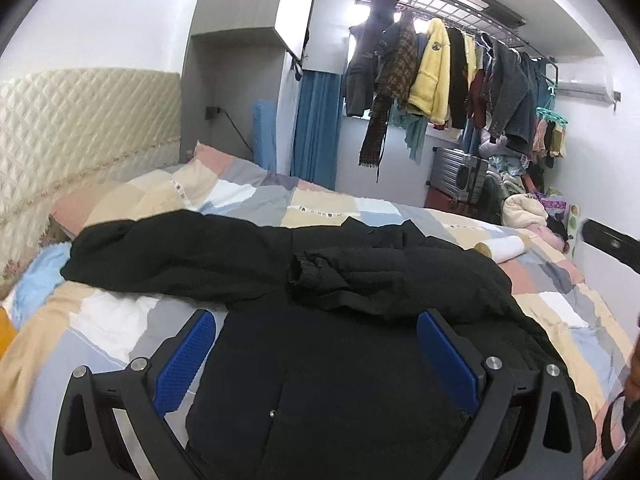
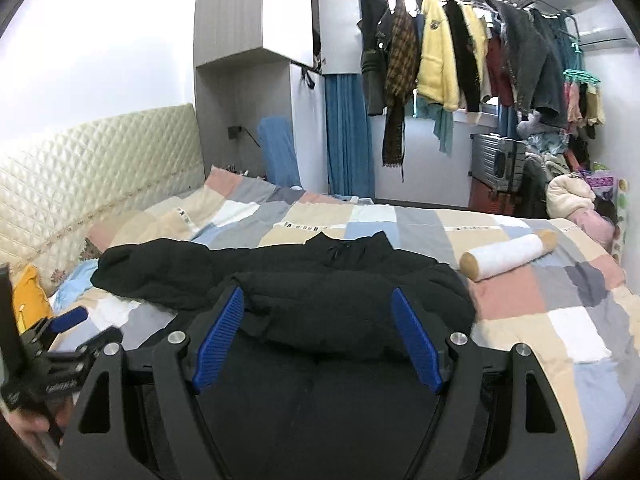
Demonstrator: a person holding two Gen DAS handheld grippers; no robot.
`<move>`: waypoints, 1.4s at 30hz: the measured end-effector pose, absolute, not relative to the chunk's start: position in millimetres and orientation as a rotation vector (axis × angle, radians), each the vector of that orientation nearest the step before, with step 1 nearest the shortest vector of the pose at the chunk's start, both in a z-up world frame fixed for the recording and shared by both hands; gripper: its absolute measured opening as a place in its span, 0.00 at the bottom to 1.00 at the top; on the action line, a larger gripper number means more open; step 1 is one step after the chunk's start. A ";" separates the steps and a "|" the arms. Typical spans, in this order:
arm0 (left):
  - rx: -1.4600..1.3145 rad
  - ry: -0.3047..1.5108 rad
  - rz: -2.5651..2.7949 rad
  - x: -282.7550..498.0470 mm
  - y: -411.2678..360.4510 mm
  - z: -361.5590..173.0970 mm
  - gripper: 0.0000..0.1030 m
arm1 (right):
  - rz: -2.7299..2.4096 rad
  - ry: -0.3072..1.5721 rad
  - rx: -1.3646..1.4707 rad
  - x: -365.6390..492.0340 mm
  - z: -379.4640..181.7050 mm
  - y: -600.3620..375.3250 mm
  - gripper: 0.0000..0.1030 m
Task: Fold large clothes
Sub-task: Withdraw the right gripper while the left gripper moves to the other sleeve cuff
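A large black jacket (image 1: 320,360) lies on the patchwork bed; it also shows in the right wrist view (image 2: 320,308). One sleeve stretches left toward the headboard (image 1: 160,256), the other is folded across the chest (image 1: 360,276). My left gripper (image 1: 316,332) is open and empty, hovering over the jacket's lower body. My right gripper (image 2: 318,312) is open and empty above the folded sleeve and body. The left gripper also shows at the left edge of the right wrist view (image 2: 80,320).
The patchwork quilt (image 2: 540,320) covers the bed. A white roll with tan ends (image 2: 508,256) lies right of the jacket. A quilted headboard (image 1: 80,132) stands at left. A loaded clothes rack (image 2: 460,52), a suitcase (image 2: 496,160) and piled clothes (image 2: 572,196) stand beyond the bed.
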State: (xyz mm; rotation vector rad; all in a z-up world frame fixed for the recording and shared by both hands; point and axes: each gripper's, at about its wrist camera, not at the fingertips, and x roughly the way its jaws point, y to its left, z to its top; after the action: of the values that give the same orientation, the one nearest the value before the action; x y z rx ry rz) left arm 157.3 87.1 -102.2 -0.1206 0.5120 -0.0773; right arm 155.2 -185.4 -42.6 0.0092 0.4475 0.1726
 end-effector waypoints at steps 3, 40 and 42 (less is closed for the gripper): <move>-0.069 0.476 -0.046 147.9 80.5 -97.5 0.99 | 0.155 0.429 0.024 132.0 -39.4 -199.4 0.74; -0.263 0.603 -0.098 211.4 120.4 -98.5 0.99 | 0.102 0.435 0.179 32.9 -101.0 -255.6 0.83; -0.273 0.638 -0.062 230.1 152.2 -99.7 0.99 | 0.084 0.434 0.175 33.2 -102.2 -255.0 0.83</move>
State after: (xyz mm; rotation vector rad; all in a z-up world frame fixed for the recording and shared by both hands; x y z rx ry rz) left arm 230.1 152.2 -99.7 -0.2730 0.6379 -0.0621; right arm 33.2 -255.0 -102.2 0.1752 0.4339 0.0839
